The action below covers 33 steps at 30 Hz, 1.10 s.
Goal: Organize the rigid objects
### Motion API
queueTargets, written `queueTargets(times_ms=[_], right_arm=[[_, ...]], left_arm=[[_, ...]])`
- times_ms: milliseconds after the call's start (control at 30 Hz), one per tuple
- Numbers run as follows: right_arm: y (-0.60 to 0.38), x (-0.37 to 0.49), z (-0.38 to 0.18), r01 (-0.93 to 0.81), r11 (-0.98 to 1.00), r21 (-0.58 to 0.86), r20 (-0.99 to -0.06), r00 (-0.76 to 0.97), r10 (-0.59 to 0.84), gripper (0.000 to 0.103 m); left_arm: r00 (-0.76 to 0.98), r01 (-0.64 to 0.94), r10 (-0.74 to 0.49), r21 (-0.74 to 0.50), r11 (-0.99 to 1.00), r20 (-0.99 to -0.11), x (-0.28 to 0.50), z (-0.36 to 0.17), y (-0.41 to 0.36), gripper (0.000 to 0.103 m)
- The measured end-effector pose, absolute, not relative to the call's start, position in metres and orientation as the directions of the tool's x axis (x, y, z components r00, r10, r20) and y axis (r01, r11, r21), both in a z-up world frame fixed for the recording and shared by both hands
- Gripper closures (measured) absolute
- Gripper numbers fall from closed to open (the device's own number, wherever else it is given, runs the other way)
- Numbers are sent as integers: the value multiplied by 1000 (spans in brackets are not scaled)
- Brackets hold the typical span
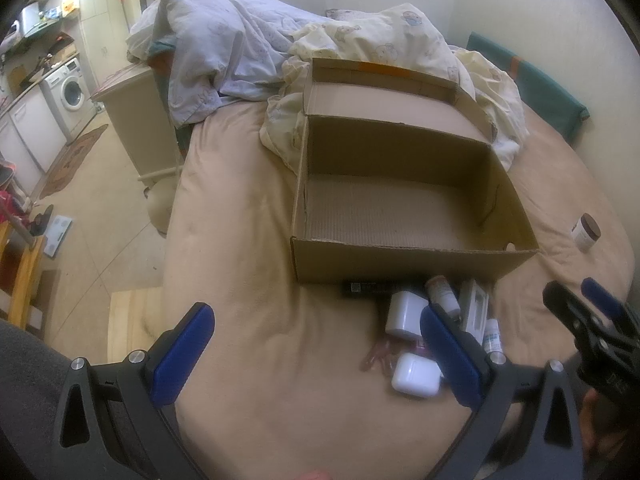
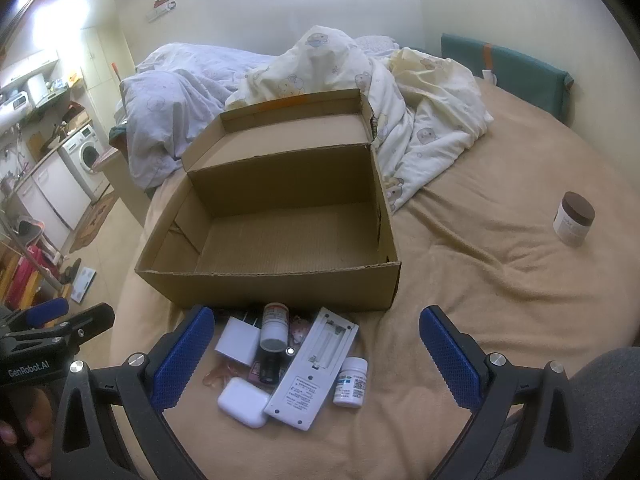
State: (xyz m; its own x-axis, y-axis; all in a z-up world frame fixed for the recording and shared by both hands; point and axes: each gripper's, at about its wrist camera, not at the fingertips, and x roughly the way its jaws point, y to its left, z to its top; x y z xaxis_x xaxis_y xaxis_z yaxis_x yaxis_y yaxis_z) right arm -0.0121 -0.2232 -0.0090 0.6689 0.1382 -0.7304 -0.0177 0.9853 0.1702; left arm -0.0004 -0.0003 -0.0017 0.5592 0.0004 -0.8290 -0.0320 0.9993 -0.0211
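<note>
Remote (image 2: 312, 372) overlaps pill bottle (image 2: 351, 382); items beneath it indistinct.

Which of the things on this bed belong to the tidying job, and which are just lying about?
Job: open brown cardboard box; white remote control; white earbud case; white pill bottle; brown-lidded jar.
Lying about: rumpled bear-print duvets; white washing machine.

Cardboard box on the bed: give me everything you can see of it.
The cardboard box is plain brown corrugated card, shallow and rectangular, standing open and empty on the tan blanket. Its lid is hinged at the far side and folded back against the rumpled duvet, with an orange strip along its far edge. Inner flaps line the short walls, and one corner has a small notch. A pile of small items lies just in front of its near wall; whether they touch it is unclear. Neither gripper touches it.
</note>
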Motion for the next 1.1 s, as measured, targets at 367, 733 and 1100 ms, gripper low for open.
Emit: queueTargets(times_ms=[367,733,1100], right_arm=[[-224,-12,-9,-18,986,168,-730,669,136,0],[-224,-11,-9,-19,986,166,-730,669,136,0],[-224,-11,-9,-18,986,165,-730,670,135,0]], left_arm=[[557,-35,2,-21,999,-830,-1,-1,0,0],[551,-36,1,-23,999,-835,-2,-3,0,0],[545,-36,-2,-25,999,-838,-1,-5,1,0]])
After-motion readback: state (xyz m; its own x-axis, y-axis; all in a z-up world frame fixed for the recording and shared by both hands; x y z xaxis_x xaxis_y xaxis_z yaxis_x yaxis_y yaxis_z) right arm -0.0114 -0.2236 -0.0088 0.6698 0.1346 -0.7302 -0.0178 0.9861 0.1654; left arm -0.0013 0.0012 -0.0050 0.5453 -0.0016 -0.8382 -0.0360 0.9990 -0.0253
